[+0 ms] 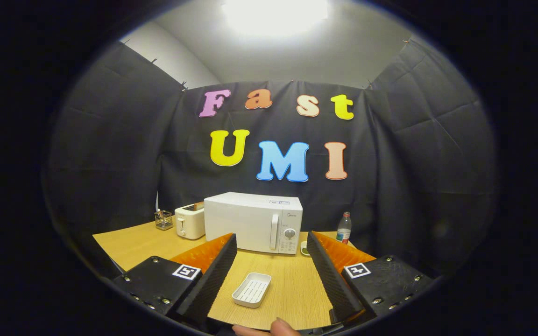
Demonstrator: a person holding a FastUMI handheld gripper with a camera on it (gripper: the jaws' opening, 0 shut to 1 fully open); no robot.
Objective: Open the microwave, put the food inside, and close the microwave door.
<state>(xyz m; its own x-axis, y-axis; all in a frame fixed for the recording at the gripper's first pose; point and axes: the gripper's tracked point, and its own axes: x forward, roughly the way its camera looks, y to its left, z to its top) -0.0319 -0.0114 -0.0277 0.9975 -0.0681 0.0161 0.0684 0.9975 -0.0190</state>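
Claw [271,261]: you held it spread wide, gripping and touching nothing.
Tray [251,289]: white, lay on the table [129,242] between your fingers.
Microwave [253,222]: stood beyond, door closed.

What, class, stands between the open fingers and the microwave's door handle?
Only a white tray, lying flat and low on the table between the gripper fingers. Beyond it, bare tabletop runs to the microwave handle; the door is shut.

Staged recording booth, black cloth walls [110,140], tabletop kitchen appliances, microwave [245,221], toaster [189,221]
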